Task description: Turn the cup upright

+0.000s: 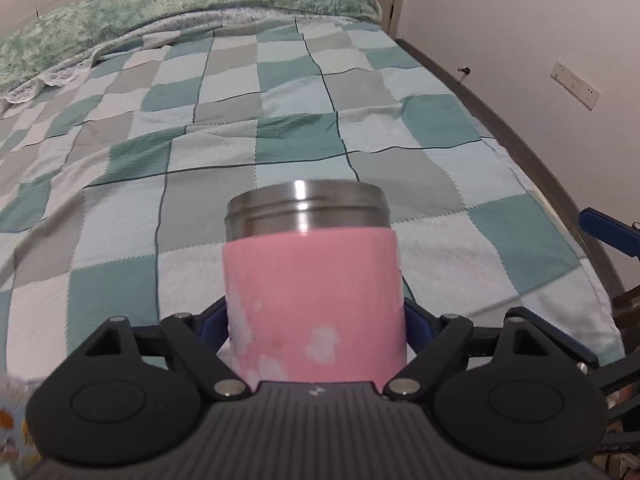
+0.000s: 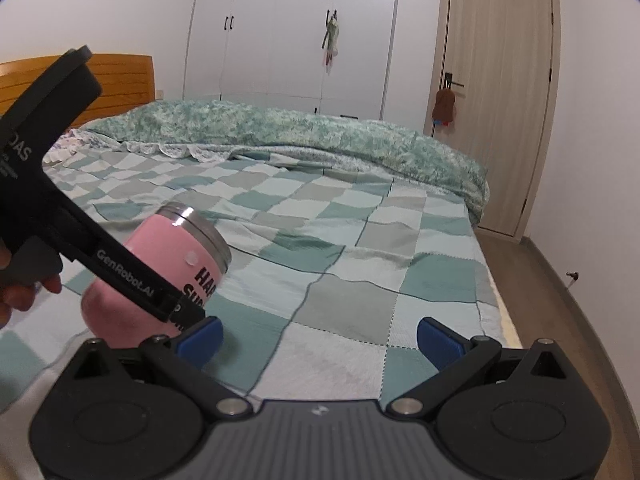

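Cup: pink, steel rim; lifted off the bed, tilted, rim up and away.
Left gripper: closed on the cup body.
Right gripper: wide open, empty, beside the cup.
Progress: cup grasped and partly turned; levelling, setting down and release remain.
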Action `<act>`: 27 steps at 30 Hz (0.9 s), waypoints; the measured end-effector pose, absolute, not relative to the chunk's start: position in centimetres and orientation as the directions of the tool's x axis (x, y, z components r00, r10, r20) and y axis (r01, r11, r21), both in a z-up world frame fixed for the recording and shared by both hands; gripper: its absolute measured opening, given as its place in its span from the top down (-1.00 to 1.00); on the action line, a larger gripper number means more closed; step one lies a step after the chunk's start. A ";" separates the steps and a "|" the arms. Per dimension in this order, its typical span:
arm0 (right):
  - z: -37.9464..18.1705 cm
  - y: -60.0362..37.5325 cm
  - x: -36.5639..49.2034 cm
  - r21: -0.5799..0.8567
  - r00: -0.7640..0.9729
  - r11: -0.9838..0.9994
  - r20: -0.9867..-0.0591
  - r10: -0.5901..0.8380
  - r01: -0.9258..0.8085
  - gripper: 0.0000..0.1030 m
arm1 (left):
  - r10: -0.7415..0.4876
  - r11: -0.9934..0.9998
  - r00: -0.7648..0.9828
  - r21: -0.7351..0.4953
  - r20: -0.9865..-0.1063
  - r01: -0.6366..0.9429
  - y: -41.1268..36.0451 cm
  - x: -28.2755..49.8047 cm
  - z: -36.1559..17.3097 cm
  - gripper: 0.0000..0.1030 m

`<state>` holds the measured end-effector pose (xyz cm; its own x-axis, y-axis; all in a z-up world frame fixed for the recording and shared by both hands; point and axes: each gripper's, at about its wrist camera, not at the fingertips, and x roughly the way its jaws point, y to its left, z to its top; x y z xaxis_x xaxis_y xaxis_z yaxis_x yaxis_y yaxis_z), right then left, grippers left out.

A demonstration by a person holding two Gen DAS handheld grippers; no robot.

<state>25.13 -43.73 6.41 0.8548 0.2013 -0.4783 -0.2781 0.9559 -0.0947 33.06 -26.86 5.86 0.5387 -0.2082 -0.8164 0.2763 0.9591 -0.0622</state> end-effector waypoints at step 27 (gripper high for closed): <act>9.0 -37.7 10.1 -0.080 0.829 0.926 -0.479 0.288 -0.368 -1.00 | -0.218 0.963 0.494 -0.103 -0.842 0.249 -18.4 17.1 9.5 -0.66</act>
